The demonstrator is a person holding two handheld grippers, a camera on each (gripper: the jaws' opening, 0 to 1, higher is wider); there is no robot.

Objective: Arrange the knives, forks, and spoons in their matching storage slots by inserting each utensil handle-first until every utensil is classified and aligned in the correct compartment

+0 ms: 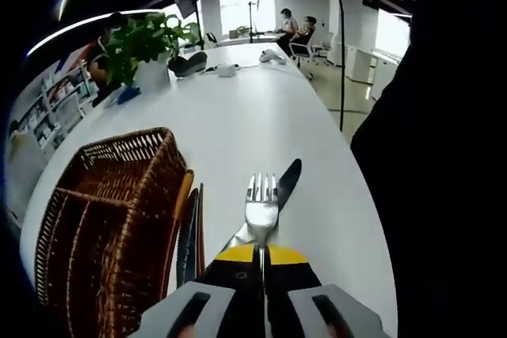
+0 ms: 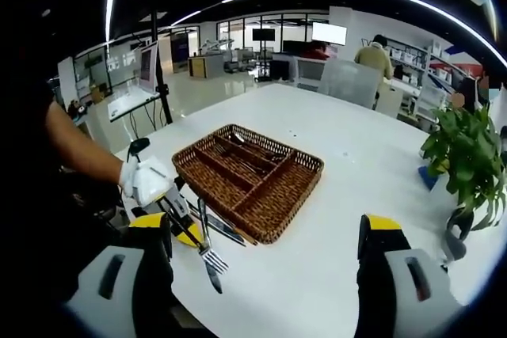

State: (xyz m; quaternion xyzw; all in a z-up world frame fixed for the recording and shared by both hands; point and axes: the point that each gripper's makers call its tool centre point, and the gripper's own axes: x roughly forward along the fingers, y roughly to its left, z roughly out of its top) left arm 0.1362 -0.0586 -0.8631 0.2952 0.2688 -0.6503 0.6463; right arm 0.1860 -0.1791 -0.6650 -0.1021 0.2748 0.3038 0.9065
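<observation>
**A:** What's the left tongs [image 1: 261,271] got?

**B:** A fork [image 1: 261,205]. The jaws are clamped together on its handle, tines pointing away from the camera, out over the white bench [image 1: 261,108]. From the right gripper view you can see the same fork [image 2: 207,248] sticking out of those tongs [image 2: 170,223], held by a gloved hand [image 2: 142,182].

**A:** And the right tongs [image 2: 265,263]?

**B:** Jaws wide apart, nothing between them, hanging above the bench in front of the wicker tray [image 2: 295,184].

**A:** How do you reckon the fork handles?

**B:** Stiff metal, light, and I'd guess slick. A thin polished handle can twist or slide in a pinch. The grip sits on the handle, which is awkward: handle-first into a slot means the free end should be the handle, so I'd expect it to need a re-grip nearer the neck, maybe a pass to the right tongs.

**A:** What else is left out?

**B:** A knife [image 1: 287,182] lies flat on the bench just beyond the fork, dark blade pointing away. More utensils [image 1: 188,235] lie alongside the tray's near wall; I can't tell which kinds.

**A:** The tray?

**B:** Woven, divided into long slots plus a cross compartment. Something lies in the far slots, too small to name. Wicker is rough and gives a little, so tines could snag on the weave.
</observation>
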